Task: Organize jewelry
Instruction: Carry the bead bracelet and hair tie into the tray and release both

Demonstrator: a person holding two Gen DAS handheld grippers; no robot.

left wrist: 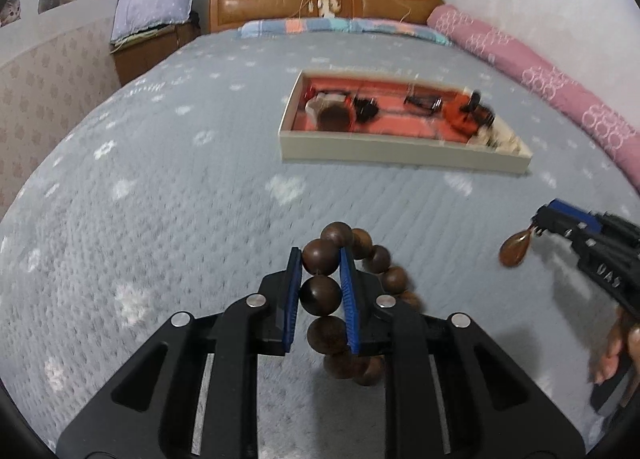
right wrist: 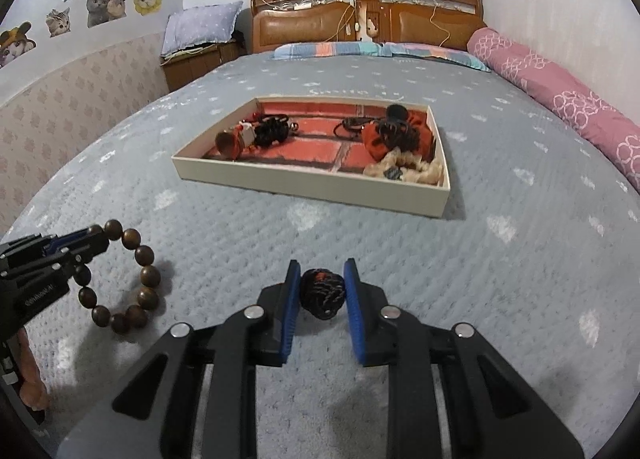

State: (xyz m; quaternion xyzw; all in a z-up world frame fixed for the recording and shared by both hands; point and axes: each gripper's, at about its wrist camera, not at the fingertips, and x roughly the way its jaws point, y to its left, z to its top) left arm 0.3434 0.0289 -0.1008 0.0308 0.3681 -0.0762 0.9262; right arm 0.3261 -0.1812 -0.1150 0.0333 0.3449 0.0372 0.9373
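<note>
My left gripper (left wrist: 320, 259) is shut on a brown wooden bead bracelet (left wrist: 320, 295) and holds it above the bedspread; the bracelet also shows in the right wrist view (right wrist: 136, 283). My right gripper (right wrist: 322, 271) holds a dark knotted cord (right wrist: 322, 293) between its blue pads; a brown teardrop pendant (left wrist: 514, 251) hangs from its tip in the left wrist view. The white tray (right wrist: 304, 183) with a red lining lies ahead on the bed and holds several dark cords, an orange pouch and a beige item. It also shows in the left wrist view (left wrist: 380, 151).
A grey-blue quilted bedspread (right wrist: 520, 259) covers the bed. A pink bolster (right wrist: 560, 99) lies along the right wall. A wooden headboard (right wrist: 360, 19) stands at the far end and a nightstand with a pillow (right wrist: 200, 39) at the far left.
</note>
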